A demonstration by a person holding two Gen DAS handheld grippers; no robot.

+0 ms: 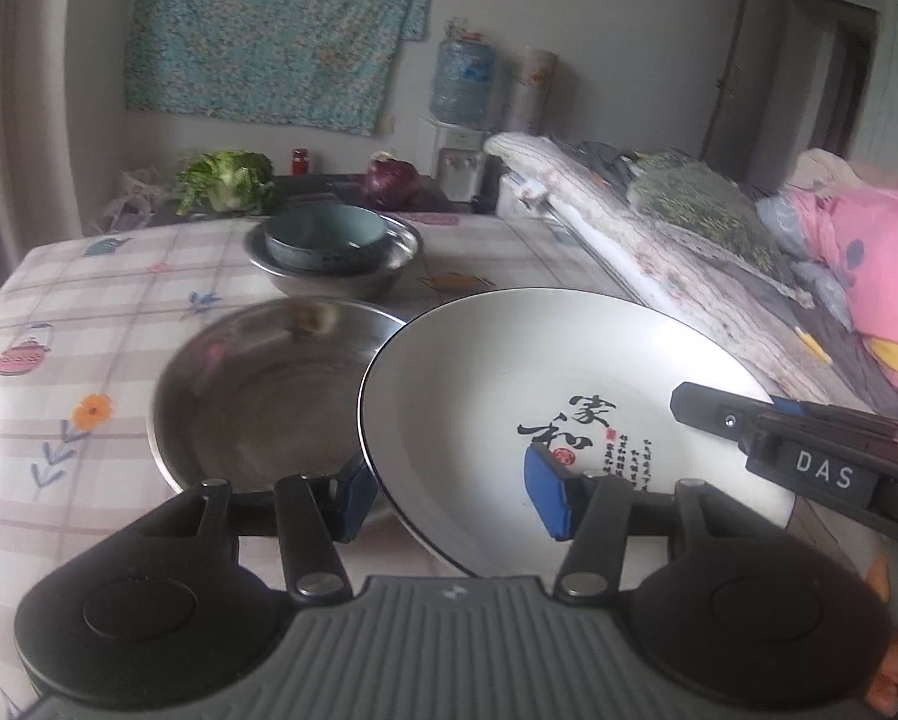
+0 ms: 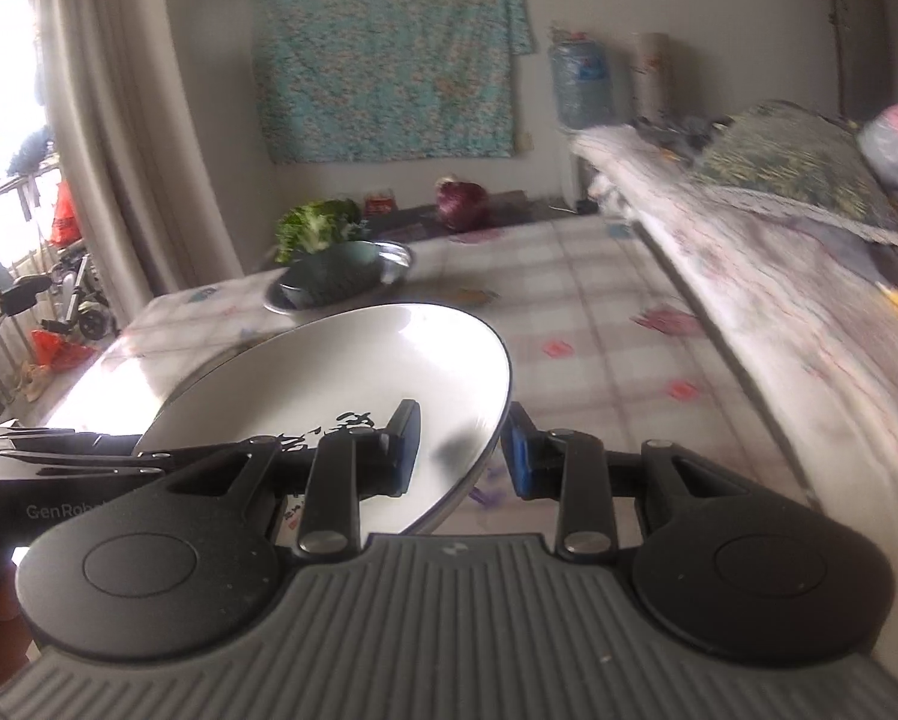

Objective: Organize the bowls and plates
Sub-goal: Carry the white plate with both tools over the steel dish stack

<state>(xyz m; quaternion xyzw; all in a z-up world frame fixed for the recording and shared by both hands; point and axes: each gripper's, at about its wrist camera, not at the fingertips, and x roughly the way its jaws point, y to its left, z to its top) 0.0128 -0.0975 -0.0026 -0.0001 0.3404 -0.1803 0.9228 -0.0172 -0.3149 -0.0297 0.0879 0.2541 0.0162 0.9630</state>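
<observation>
White plate (both grippers clamped).

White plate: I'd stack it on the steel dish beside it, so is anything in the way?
Nothing solid shows. The white plate overlaps the right rim of the steel dish; the dish holds only a blurred brownish spot near its far rim, perhaps a reflection.

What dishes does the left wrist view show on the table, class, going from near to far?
White plate with black calligraphy → empty steel basin → teal bowl sitting inside a second steel basin.
</observation>
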